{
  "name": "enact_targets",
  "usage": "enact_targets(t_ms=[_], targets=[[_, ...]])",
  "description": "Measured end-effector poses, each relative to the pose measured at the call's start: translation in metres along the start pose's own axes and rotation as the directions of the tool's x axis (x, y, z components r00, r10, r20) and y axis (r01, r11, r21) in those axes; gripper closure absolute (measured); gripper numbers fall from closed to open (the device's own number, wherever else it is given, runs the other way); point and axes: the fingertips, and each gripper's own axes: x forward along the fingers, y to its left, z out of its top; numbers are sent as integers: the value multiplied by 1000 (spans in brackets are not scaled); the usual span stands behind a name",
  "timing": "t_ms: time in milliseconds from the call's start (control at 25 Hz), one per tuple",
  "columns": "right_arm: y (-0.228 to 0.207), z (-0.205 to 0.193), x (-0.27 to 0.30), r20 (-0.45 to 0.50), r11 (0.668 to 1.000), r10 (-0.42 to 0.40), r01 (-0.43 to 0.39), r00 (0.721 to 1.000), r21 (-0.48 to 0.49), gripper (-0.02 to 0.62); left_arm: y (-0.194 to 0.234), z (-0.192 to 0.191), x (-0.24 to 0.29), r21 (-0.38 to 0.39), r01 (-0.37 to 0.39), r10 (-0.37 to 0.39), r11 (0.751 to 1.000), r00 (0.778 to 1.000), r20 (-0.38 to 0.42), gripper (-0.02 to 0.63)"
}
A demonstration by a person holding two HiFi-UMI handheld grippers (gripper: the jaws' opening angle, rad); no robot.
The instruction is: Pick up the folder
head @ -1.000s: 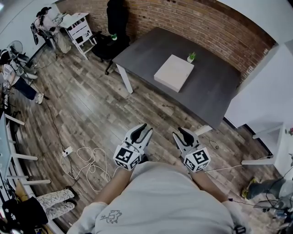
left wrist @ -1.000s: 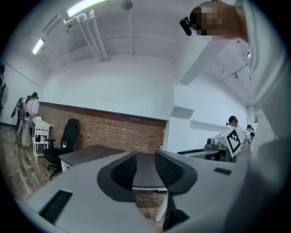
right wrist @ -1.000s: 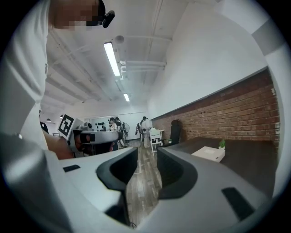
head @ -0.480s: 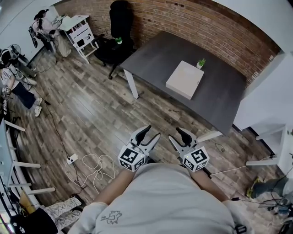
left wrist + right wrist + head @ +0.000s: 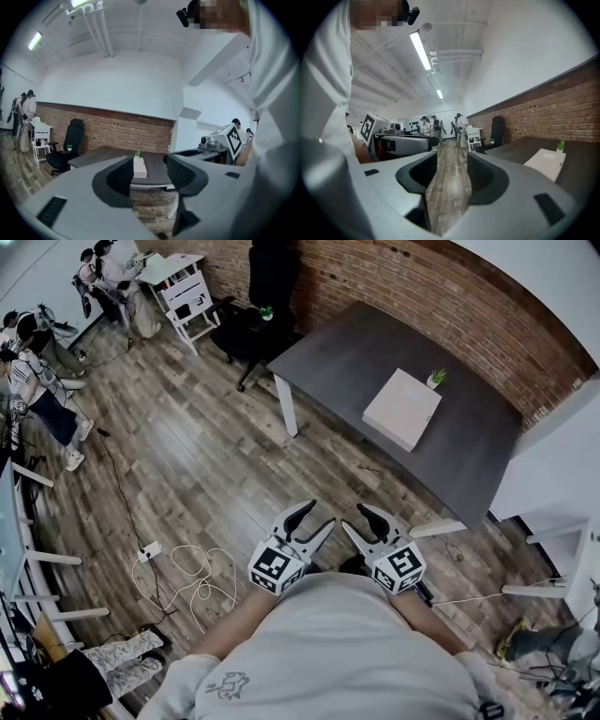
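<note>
The folder (image 5: 403, 409) is a flat white slab lying on the dark grey table (image 5: 366, 343), beside a small potted plant (image 5: 436, 379). Both grippers hang close to my body over the wooden floor, well short of the table. My left gripper (image 5: 316, 516) has nothing between its jaws, which are opening. My right gripper (image 5: 354, 517) is open and empty. In the left gripper view the folder (image 5: 139, 167) shows far off between the jaws of the left gripper (image 5: 151, 174). In the right gripper view the folder (image 5: 546, 161) lies off to the right of the right gripper (image 5: 449, 176).
A black office chair (image 5: 267, 296) stands at the table's far left corner, with a white cart (image 5: 187, 292) beyond it. People (image 5: 37, 381) stand at the far left. White cables (image 5: 187, 573) loop on the floor at my left. White furniture (image 5: 553, 521) stands to the right.
Both grippers' jaws have spread wider. The table and the folder have shifted right and a little nearer in the head view as I move across the floor toward them.
</note>
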Motion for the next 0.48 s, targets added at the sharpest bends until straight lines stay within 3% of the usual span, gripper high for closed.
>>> enact_targets(t_ms=[240, 480], targets=[[-18, -1, 21, -5, 999, 44, -44, 999, 26, 390, 20, 0, 12, -20, -47, 46, 999, 999, -12, 385], [-55, 6, 39, 7, 996, 82, -82, 997, 41, 390, 40, 10, 39, 26, -105, 105, 994, 994, -17, 383]])
